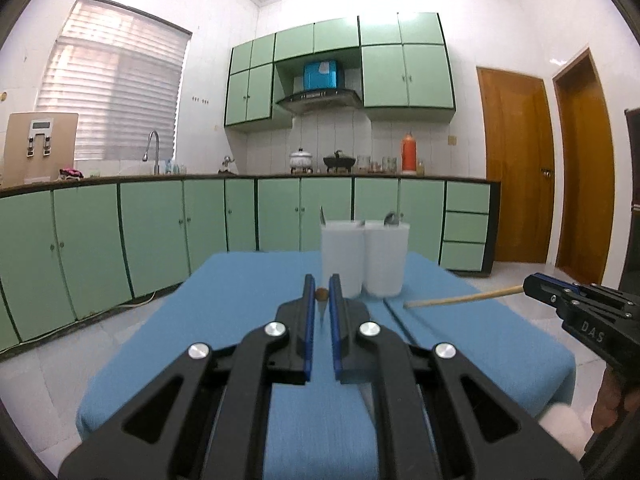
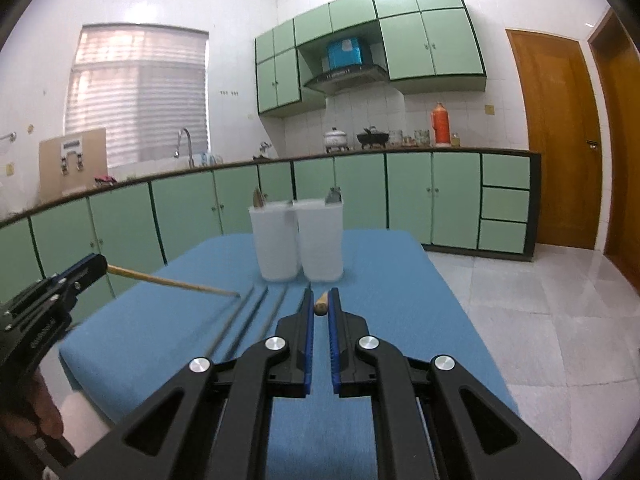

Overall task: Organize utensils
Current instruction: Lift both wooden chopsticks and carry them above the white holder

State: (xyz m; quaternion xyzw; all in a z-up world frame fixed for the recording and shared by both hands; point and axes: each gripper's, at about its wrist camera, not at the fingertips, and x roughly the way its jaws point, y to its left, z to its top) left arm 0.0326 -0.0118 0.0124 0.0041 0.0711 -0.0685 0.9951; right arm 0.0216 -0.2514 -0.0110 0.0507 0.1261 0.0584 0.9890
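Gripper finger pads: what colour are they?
Blue, on black fingers. The left gripper shows its pads best in the left wrist view.

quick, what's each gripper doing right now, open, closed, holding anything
Left gripper: shut on a wooden chopstick, gripped at its thick end.
Right gripper: shut on another wooden chopstick, also gripped at its thick end.

Left gripper (image 1: pixel 322 294) jaws pinched nearly together, right gripper (image 2: pixel 322 304) likewise, both level.

White letters "DAS" stand on the black body of the right tool (image 1: pixel 532 286), at the scene's right edge; nothing else is legible.
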